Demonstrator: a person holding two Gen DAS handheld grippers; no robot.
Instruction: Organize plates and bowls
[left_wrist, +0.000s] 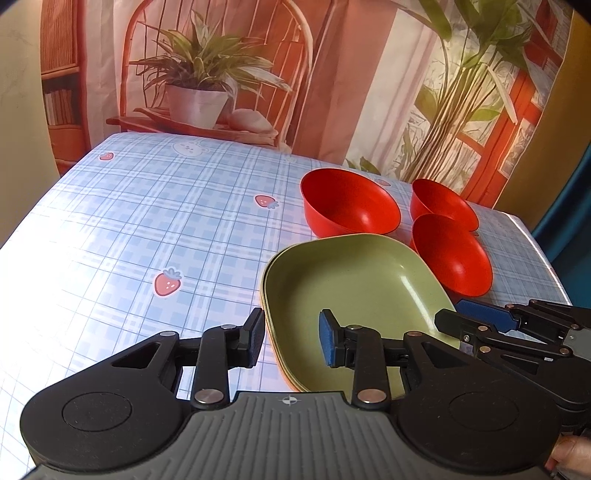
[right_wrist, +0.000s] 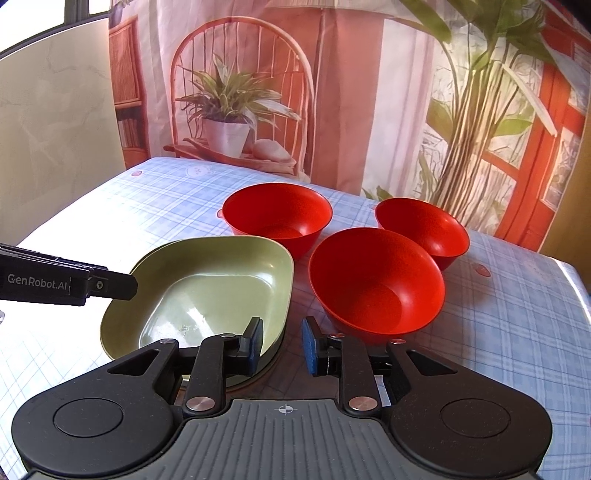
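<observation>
A stack of green squarish plates (left_wrist: 354, 291) lies on the checked tablecloth, also in the right wrist view (right_wrist: 207, 295). Three red bowls stand beyond it: far-left (right_wrist: 277, 218), far-right (right_wrist: 424, 229) and a near one (right_wrist: 376, 284), tilted. My left gripper (left_wrist: 291, 338) is open, its jaws astride the stack's left rim, not touching. My right gripper (right_wrist: 282, 343) is open, its jaws astride the stack's right rim, next to the near bowl. The right gripper shows in the left wrist view (left_wrist: 480, 321), the left one in the right wrist view (right_wrist: 110, 288).
The table (left_wrist: 129, 229) carries a blue checked cloth with strawberry prints. A printed backdrop (right_wrist: 332, 92) of a chair and plants hangs behind the far edge. The table's right edge (left_wrist: 535, 251) lies close to the bowls.
</observation>
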